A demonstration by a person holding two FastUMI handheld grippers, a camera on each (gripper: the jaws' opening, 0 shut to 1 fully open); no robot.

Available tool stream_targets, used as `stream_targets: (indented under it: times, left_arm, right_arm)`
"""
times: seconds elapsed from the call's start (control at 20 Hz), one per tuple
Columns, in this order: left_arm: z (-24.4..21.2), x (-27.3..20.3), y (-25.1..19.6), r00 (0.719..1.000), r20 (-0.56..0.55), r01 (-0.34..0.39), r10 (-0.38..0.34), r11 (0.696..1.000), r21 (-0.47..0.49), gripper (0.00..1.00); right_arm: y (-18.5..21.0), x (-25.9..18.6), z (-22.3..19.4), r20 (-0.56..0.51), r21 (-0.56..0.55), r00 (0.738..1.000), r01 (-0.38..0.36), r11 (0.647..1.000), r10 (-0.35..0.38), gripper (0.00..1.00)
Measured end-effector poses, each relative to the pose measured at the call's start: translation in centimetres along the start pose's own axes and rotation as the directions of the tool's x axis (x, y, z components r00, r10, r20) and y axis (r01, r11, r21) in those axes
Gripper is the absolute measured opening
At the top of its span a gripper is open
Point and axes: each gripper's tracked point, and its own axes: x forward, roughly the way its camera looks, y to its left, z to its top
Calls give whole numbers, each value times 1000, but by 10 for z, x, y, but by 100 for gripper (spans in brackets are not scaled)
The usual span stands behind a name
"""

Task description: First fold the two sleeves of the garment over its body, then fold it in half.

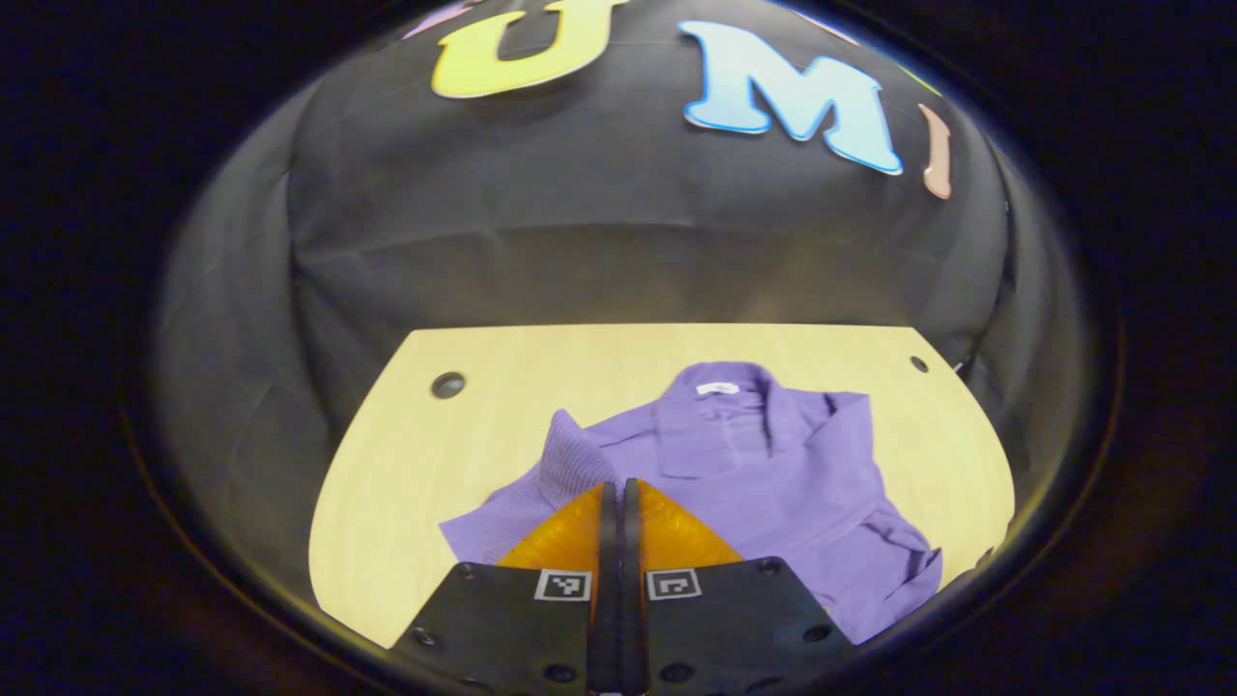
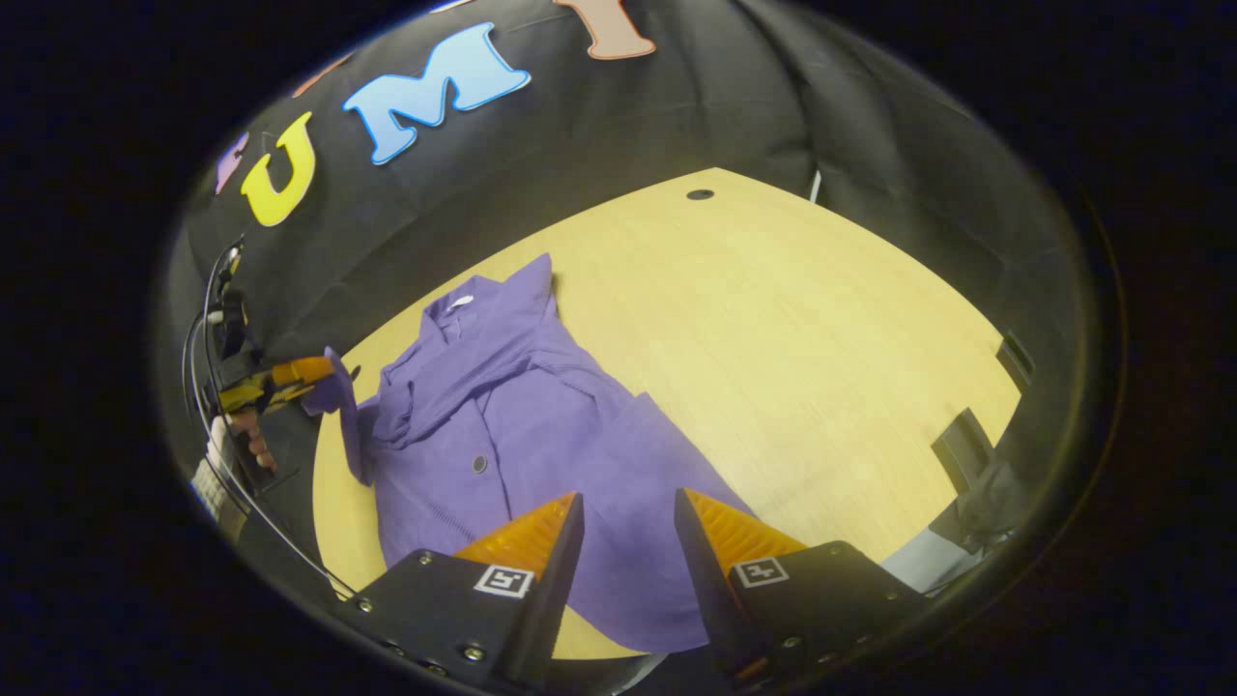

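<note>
Left gripper view: we are pinching the ribbed sleeve cuff (image 1: 572, 462) of the purple knitted collared garment (image 1: 773, 483) in our closed left claw (image 1: 618, 498). We are holding our right claw (image 2: 628, 512) open and empty over the garment's hem, the garment lying on the light wooden tabletop (image 2: 821, 329).

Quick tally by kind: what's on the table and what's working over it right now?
Shirt: 1
Grippers: 2, left gripper and right gripper
Table: 1
Total: 4
</note>
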Motion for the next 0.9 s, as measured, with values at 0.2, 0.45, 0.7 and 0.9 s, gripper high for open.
stream_targets:
  times: [0.2,0.45,0.7,0.9]
  left_arm:
    - [20,18,-74,996,1,88,-88,994,65,7]
    - [34,22,-162,982,-9,190,-191,970,151,7]
    - [25,38,-226,968,-41,249,-246,950,186,7]
    - [12,49,-246,964,-77,266,-256,947,181,7]
  right_arm:
    - [-14,-4,-6,-4,28,1000,14,1000,-14,61]
    - [-27,-7,-10,-12,61,1000,26,998,-25,60]
    - [-41,-9,-12,-16,97,999,37,995,-36,61]
    - [-51,-8,-9,-17,118,999,46,992,-44,60]
